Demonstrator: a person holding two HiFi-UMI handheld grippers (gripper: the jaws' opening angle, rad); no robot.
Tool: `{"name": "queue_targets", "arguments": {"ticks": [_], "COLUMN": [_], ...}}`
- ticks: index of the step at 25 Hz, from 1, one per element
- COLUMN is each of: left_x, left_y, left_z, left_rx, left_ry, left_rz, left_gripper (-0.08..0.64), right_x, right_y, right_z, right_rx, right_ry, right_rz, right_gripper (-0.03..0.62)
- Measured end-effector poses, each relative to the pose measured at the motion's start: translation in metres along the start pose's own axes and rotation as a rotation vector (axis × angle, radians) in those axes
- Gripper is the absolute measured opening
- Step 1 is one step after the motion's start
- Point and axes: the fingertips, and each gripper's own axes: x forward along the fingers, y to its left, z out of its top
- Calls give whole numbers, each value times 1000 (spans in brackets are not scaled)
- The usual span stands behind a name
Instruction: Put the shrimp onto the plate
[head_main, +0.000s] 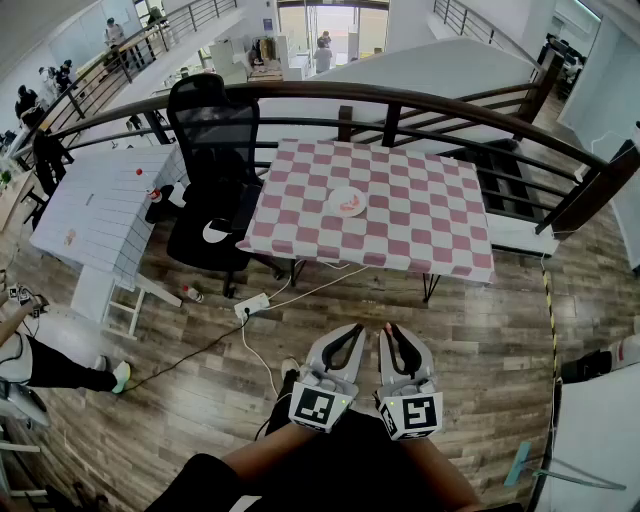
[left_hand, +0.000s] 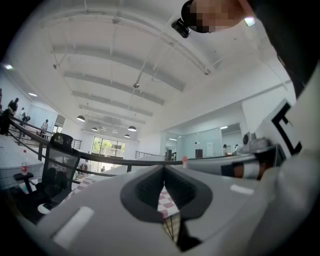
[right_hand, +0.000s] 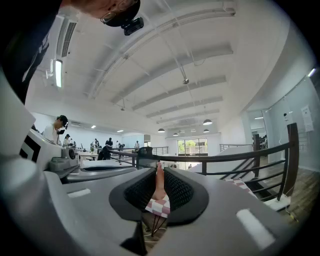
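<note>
Head view: both grippers hang low over the wood floor (head_main: 480, 350), well apart from the checkered table (head_main: 420, 210). Open floor lies between, crossed by a power strip (head_main: 251, 305) and its cables below the table's near-left corner. The left gripper (head_main: 352, 332) has its jaws closed on nothing. The right gripper (head_main: 393, 332) pinches 1 slim pink shrimp (right_hand: 158, 180). The plate (head_main: 330, 200) sits mid-table, clear of every edge, and carries pink-orange shapes too small to tell. A black chair (head_main: 215, 140) crowds the table's left edge, and a railing (head_main: 400, 97) curves behind it.
</note>
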Motion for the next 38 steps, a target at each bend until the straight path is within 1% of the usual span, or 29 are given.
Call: {"name": "queue_targets", "arguments": {"ticks": [4,7,9,11,15,19,23,28,30,33,35,38], "left_x": [-5,-11,-14,-12,0,18,35,59,71,91,105,130], "left_y": [3,9,13,13,11,17,24,43,51,63,75,96], "left_z": [3,0,-4,-7,-11,-13,-15,-22,-22,-18,-20,-26], "left_rx": [-2,8,-7,-25,3,2,6,3,-9,-34,-20,-24], "left_ry": [-4,-2,-6,-15,0,5,22,39,43,23,17,37], "left_rz": [18,39,45,41,18,7,-20,-7,-2,-6,-4,6], "left_gripper": [8,8,8,8,8,8,8,8,8,8,8,8], "right_x": [-9,-16,-19,-21,-21,-16,-10,14,27,53,73,106], "right_y": [-2,-7,-12,-18,-29,-43,-59,-77,-83,-91,-97,-107], "right_z": [-2,-3,-3,-4,-6,-8,-11,-16,-18,-17,-16,-13], "right_rx": [-8,43,80,91,88,94,120,127,123,119,117,115], "right_ry": [3,-18,-31,-37,-41,-45,-30,-11,0,20,24,23], "right_rz": [-3,-1,-5,-16,-33,-60,-97,-112,-107,-93,-83,-65], "right_gripper": [48,48,49,49,49,49,49,49,49,49,49,49]}}
